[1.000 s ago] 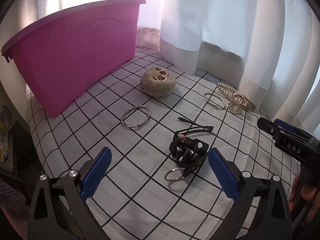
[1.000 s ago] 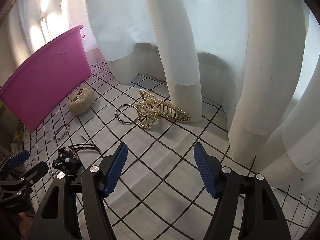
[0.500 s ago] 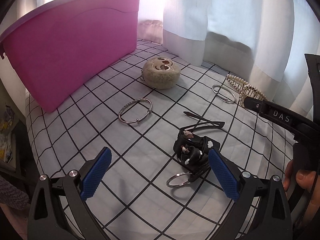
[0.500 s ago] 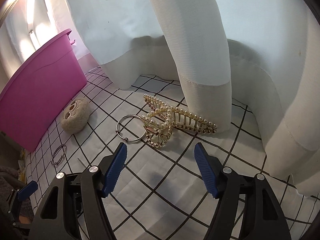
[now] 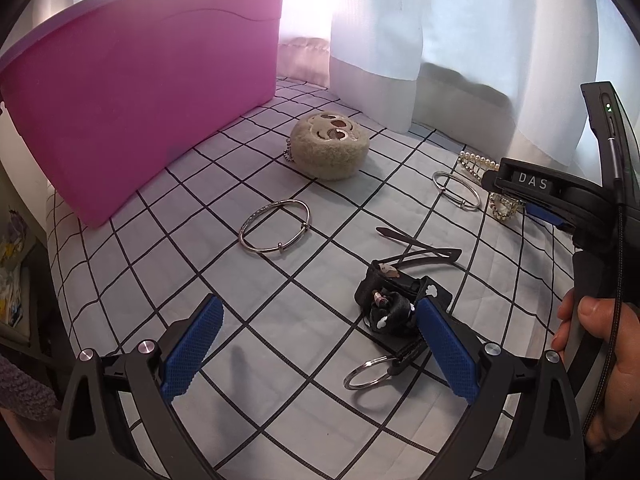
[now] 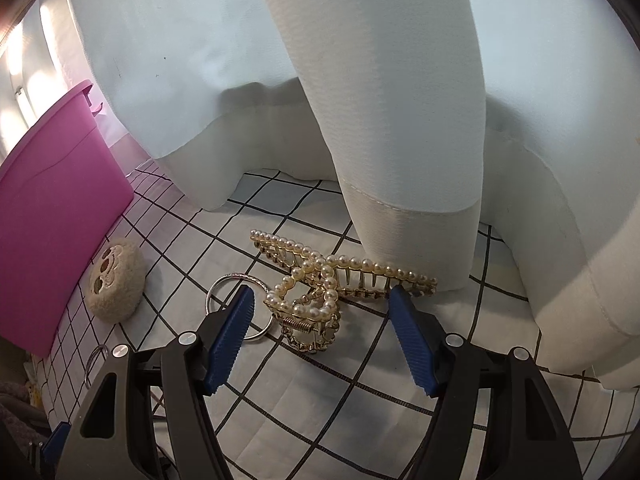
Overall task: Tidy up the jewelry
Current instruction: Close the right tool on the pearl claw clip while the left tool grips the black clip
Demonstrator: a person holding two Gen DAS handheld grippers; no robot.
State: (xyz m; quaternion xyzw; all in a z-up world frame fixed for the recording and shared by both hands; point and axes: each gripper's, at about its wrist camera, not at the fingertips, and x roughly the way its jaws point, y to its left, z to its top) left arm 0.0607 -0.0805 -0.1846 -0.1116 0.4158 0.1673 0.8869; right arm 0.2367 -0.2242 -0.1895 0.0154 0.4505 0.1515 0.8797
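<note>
Left wrist view: the left gripper [image 5: 316, 344] sits low in the frame with its jaws apart and nothing between the pads, tilted down at the checked cloth [image 5: 168, 280]. The black keychain charm [image 5: 396, 308] with its split ring lies just beside the right-hand pad, not gripped. Mid-frame lie a silver bangle [image 5: 275, 227] and a plush keychain [image 5: 330, 145]; the pink bin [image 5: 140, 92] fills the upper left — most likely where the pieces are meant to go, since everything loose lies in front of it. At the right edge a hand [image 5: 600, 344] grips the handle of the right gripper [image 5: 520, 190], which covers most of the pearl hair claw [image 5: 478, 162]; a second bangle [image 5: 456, 190] lies just left of it.

Right wrist view: here the pearl hair claw [image 6: 320, 292] shows whole, lower centre, its far end touching the curtain [image 6: 400, 120] hem. The right gripper [image 6: 322, 312] has its jaws standing wide, one pad to each side of the claw and neither pressing on it — lined up, I judge, to close across the claw's body. The second bangle [image 6: 236, 304] lies partly under the left-hand pad, so a careless close could catch it too. The plush keychain [image 6: 116, 284] and pink bin [image 6: 52, 208] sit at the left; the black charm is not seen here.
</note>
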